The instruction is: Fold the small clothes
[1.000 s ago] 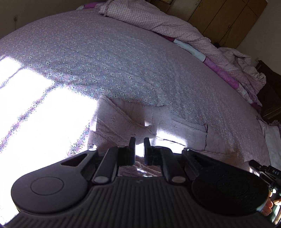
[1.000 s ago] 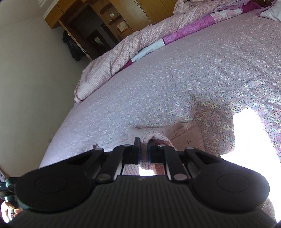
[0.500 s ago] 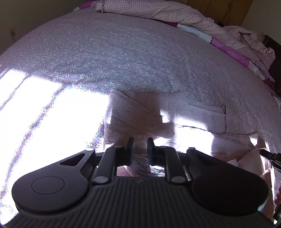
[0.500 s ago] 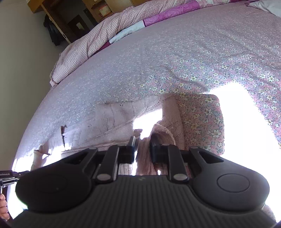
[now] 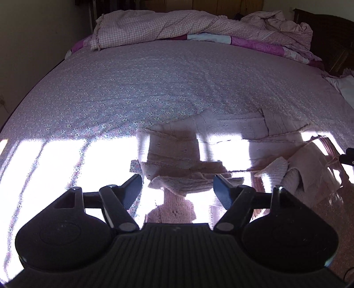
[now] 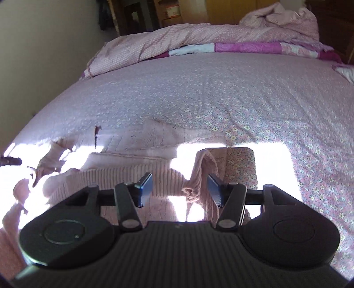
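A small pale pink knit garment (image 5: pixel 239 128) lies spread across the flowered bedsheet (image 5: pixel 154 84), partly in bright sunlight. My left gripper (image 5: pixel 178 183) hovers over its near left edge, jaws opening wide; a knit fold lies below and between the fingers, and the pads do not press it. In the right wrist view the same knit garment (image 6: pixel 137 141) stretches to the left. My right gripper (image 6: pixel 180 186) is over its ribbed near edge, jaws opening, with a bunched knit strip between them, free of the pads.
A crumpled pink checked quilt (image 5: pixel 177 26) with purple and pale blue patches lies along the far side of the bed. A wall (image 6: pixel 44 44) runs along the left. Wooden cupboards (image 6: pixel 177 11) stand behind. The other gripper's tip (image 5: pixel 348 156) shows at the right edge.
Both grippers were shut on the garment's edge a second ago; both have let go and spread their jaws. Each view has rolled level, and the garment now lies flatter on the bed.
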